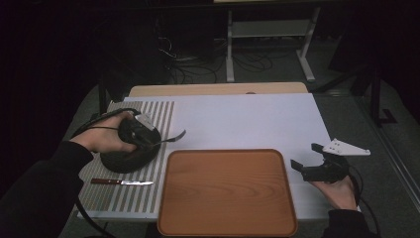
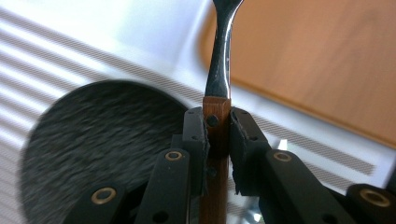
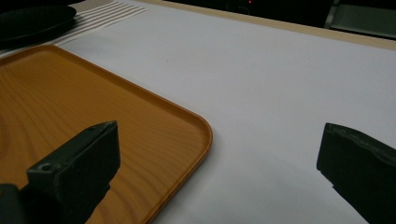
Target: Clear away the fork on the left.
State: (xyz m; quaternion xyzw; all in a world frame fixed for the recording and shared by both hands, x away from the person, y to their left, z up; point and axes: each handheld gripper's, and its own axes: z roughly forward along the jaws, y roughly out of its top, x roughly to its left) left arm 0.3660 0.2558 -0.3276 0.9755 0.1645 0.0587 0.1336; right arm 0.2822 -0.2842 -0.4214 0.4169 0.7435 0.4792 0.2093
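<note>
left hand-held gripper (image 2: 218, 135) pinches the fork (image 2: 219, 70) handle, tines toward tray (image 2: 327, 60).

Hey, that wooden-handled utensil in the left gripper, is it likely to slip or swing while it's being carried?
Probably stiff: the utensil has a metal neck and wooden handle. It might pivot, since the left gripper pinches only the narrow handle near its top. The polished metal looks slippery, but the pads press on wood, so the hold seems fair.
</note>
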